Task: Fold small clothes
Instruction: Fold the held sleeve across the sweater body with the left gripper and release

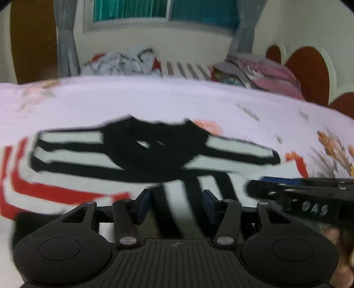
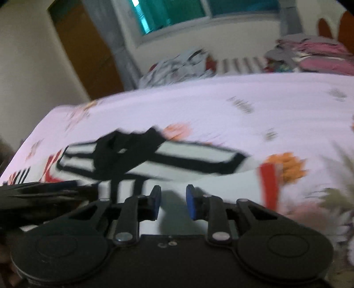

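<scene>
Two claws, left (image 1: 176,205) and right (image 2: 171,205), both spread, gripping nothing, hover at the near edge of a striped shirt (image 1: 154,152); bare bed (image 1: 154,99) beyond.

black-and-white striped shirt (image 1: 141,152) with a solid black middle, lying on a pale lilac bedsheet (image 1: 154,99) printed with orange flowers and red bars. blue pads on the black left gripper (image 1: 176,206), same blue on the black right gripper (image 2: 173,202). teal window (image 1: 163,10), grey curtains (image 1: 66,44), brown door (image 2: 88,48), pink folded pile (image 1: 272,73).
</scene>
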Motion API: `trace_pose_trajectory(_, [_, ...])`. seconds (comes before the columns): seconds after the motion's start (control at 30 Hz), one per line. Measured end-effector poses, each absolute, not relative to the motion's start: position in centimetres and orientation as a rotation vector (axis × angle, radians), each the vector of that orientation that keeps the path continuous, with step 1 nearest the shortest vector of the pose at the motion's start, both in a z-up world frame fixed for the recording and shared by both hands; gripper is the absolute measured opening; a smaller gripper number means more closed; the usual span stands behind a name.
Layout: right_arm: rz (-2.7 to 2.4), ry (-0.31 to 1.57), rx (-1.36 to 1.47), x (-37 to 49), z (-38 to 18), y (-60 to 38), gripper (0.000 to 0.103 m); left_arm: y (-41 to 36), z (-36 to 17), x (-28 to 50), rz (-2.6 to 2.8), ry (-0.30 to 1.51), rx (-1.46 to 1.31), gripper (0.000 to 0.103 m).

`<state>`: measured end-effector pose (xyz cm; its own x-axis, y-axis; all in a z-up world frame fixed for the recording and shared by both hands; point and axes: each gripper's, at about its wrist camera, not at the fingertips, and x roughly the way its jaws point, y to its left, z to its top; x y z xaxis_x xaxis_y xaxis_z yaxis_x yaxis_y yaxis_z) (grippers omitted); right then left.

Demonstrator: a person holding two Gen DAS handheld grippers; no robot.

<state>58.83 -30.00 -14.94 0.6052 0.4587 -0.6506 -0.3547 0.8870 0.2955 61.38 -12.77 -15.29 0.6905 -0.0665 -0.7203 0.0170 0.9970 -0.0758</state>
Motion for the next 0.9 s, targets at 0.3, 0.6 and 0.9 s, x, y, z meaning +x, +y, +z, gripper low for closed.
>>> trace_pose_trajectory(0.3, [0.262,0.766,0.116,59.0,-15.2,-36.3,0.001,-6.6,-16.1,59.4,0.036,0.785,-0.013,0.052])
trace_pose_trajectory(0.6, [0.228,0.723,0.123,57.5,-13.6,-36.3,0.041,-5.0,-14.3,57.3,0.089,0.738,-0.026,0.056])
trace_pose_trajectory(0.9, [0.27,0.781,0.074,51.8,-14.8,-31.9,0.023,-13.2,-15.8,54.9,-0.105,0.787,0.06,0.058])
